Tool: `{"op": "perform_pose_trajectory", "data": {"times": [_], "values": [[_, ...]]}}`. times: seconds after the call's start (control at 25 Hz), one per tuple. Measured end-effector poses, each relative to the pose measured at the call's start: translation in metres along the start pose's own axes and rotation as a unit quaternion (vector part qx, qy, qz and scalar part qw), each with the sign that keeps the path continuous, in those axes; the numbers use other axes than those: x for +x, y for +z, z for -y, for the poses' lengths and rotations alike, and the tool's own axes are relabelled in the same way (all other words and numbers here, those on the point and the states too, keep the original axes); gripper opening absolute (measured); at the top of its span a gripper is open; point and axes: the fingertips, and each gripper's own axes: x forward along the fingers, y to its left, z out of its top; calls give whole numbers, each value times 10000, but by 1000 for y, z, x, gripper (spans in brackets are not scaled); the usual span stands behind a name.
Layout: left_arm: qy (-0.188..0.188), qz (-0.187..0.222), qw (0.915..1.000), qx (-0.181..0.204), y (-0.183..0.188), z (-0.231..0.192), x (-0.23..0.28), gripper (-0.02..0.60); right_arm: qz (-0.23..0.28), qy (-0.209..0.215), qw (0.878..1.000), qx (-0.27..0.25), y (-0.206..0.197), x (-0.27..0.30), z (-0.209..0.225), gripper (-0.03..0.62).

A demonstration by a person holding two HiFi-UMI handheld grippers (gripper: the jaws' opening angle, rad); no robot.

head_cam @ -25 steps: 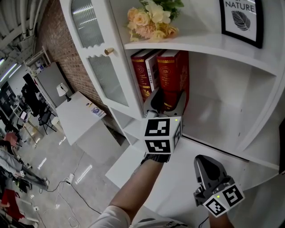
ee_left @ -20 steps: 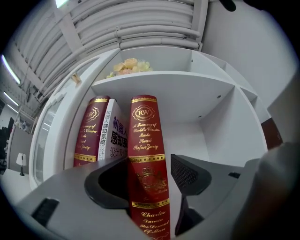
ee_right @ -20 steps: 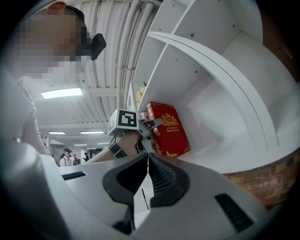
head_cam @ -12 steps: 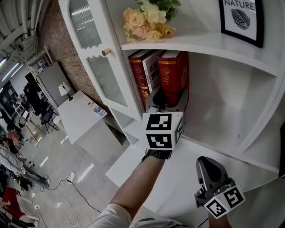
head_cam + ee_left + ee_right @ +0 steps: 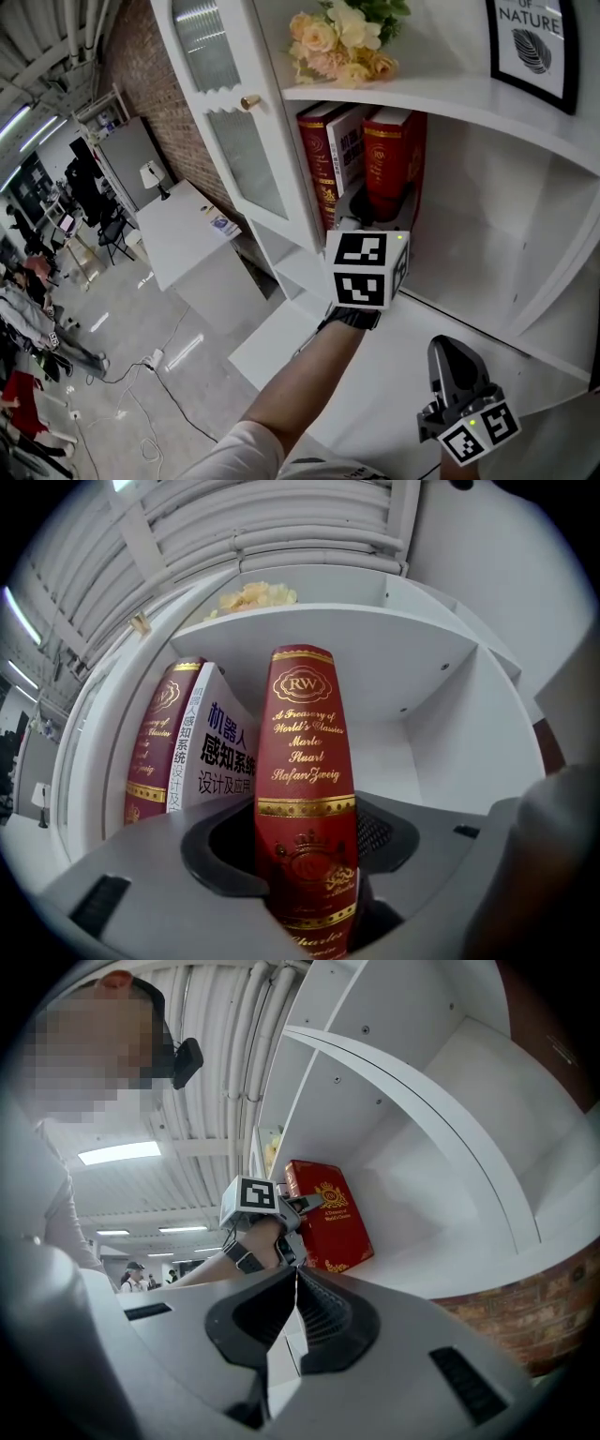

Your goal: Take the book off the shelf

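**Spotter:** Where is your left claw on it?

**Operator:** My left gripper (image 5: 382, 208) has the red book (image 5: 305, 761) between its jaws, low on the spine. The book stands upright on the shelf (image 5: 469, 291), straight ahead of the claw. The jaws have just been closing, and both pads look to be on the covers.

**Spotter:** Firm enough to pull?

**Operator:** I don't trust it yet. I'd squeeze until the book can't swivel, then draw straight back along the claw's own line. I'd keep it level so the foot slides on the board and doesn't tip.

**Spotter:** Neighbours?

**Operator:** The white book (image 5: 220, 752) leans toward it just left of the claw, touching as far as I can tell. There's another red volume (image 5: 155, 752) beyond that. If I pull crooked, the white one may drag out or flop into the gap. Right of the claw is bare shelf, so I'd bias slightly that way.

**Spotter:** Clearance on top?

**Operator:** The upper board (image 5: 394, 667) sits close above the book's head, so I don't lift until the book is past the edge.

**Spotter:** Right hand?

**Operator:** My right gripper (image 5: 295, 1288) is closed on nothing, low and well behind the left claw. Once the book is out, I'd bring it under the lower edge. I judge that a thick hardback pinched only near the foot of its spine will want to droop.
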Motion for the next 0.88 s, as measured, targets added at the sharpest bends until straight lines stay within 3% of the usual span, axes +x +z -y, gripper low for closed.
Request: {"op": "perform_pose_trajectory", "data": {"times": [0.24,0.4,0.6,0.88], "values": [[-7,184,9998,-60,5,-5,-16,244,-8,22,10000,38,4,4,-4,18],[-228,247,9994,12,8,10,-27,241,53,-141,9999,77,9,-2,-7,18],[-252,394,9989,94,13,-4,-55,236,47,139,9999,-23,4,17,-24,18],[-343,539,9979,72,21,-10,-90,235,51,171,9998,-110,3,19,-44,17]]}}
